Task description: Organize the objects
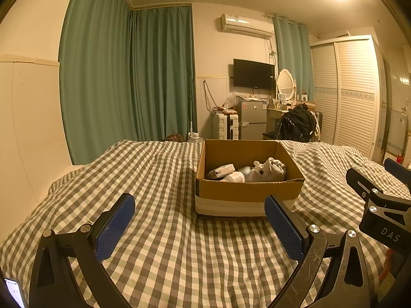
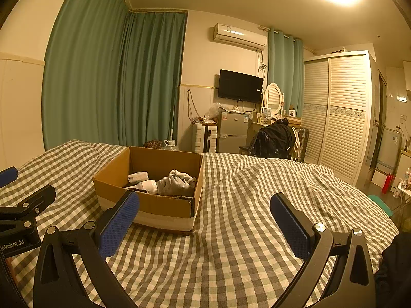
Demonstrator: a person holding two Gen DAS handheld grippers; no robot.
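Note:
An open cardboard box (image 1: 246, 190) sits on the checked bed cover; it also shows in the right wrist view (image 2: 164, 205). Inside lie a crumpled grey cloth (image 1: 272, 170), a white wrapped packet (image 1: 222, 170) and a white cup-like item (image 1: 235, 177); the cloth (image 2: 177, 183) and the packet (image 2: 138, 177) show in the right wrist view too. My left gripper (image 1: 200, 228) is open and empty, just short of the box's near wall. My right gripper (image 2: 205, 227) is open and empty, right of the box. Each gripper shows at the edge of the other's view.
The checked bed cover (image 1: 164, 243) fills the foreground, with folds at the right (image 2: 282, 179). Beyond the bed stand green curtains (image 1: 123, 77), a small fridge (image 1: 251, 120), a chair with a black jacket (image 1: 295, 125) and a white wardrobe (image 1: 346, 92).

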